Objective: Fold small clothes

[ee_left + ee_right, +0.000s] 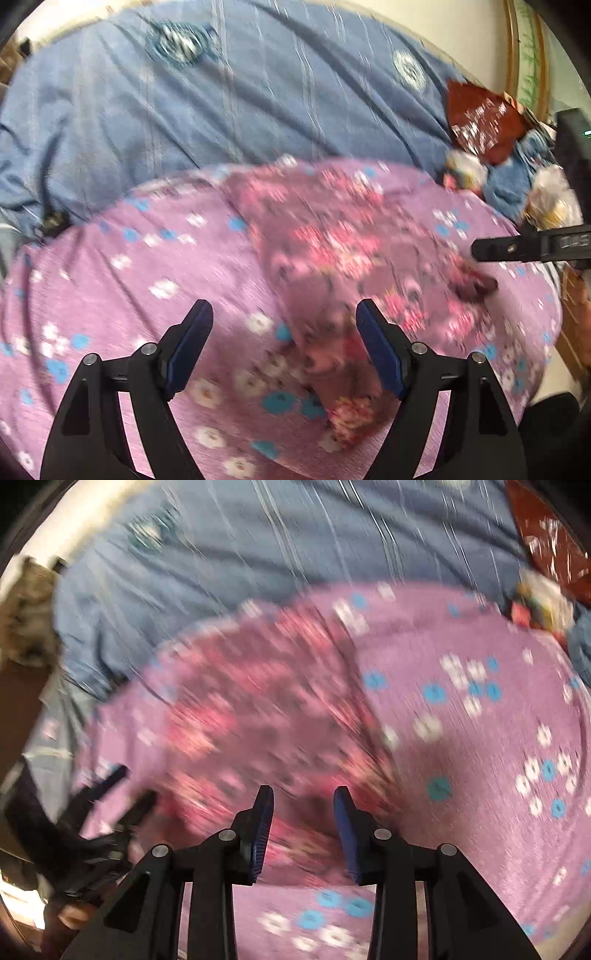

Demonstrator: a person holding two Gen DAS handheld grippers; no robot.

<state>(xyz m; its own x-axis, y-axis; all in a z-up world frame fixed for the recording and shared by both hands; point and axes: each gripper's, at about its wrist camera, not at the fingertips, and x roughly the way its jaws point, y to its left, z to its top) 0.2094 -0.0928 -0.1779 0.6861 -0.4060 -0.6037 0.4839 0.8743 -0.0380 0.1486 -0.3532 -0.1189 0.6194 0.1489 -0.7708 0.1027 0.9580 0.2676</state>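
A small pink floral garment is spread flat on a purple flowered sheet, which is laid over a blue striped bedcover. The left gripper is held wide open above the garment's near edge, nothing between its jaws. The right gripper is seen partly open over the garment, empty; both views are blurred

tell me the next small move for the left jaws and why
Probably lower the left gripper and close on the near edge of the pink floral garment. Its jaws stand open and empty above that edge, and the garment lies flat on the purple flowered sheet, not yet gripped.
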